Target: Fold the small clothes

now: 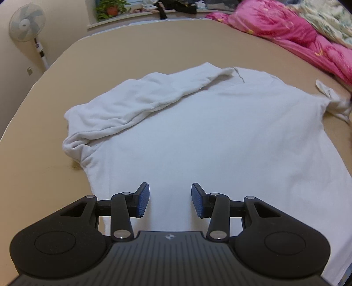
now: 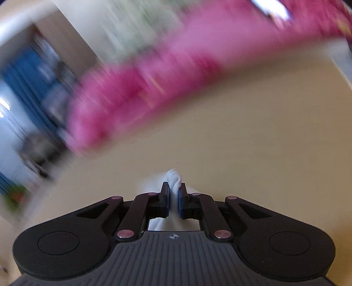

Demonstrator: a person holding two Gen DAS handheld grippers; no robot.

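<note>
White pedestal fan (image 1: pixel 26 24): stands at far left against the cream wall, beside the bed edge.
Potted green plant in an orange pot (image 1: pixel 111 8): on the window ledge behind the bed.
Tan flat bed sheet (image 1: pixel 44 154): bears all items below.
White long-sleeved cotton top (image 1: pixel 209 136): lies spread flat on the sheet, hem nearest the camera; its left sleeve (image 1: pixel 140 101) is folded diagonally across the chest, the cuff reaching near the collar. Its other sleeve (image 1: pixel 330 96) is raised and bunched at the right edge.
Left gripper (image 1: pixel 170 200), black with blue pads: jaws parted wide, holding nothing, poised over the top's hem area.
Pink floral quilt (image 1: pixel 297 33): heaped along the far right of the bed, well apart from the top.
Right gripper (image 2: pixel 173 195), black with blue pads: jaws clamped on a twisted bunch of the top's white fabric (image 2: pixel 174 179), above the sheet; background heavily blurred.
</note>
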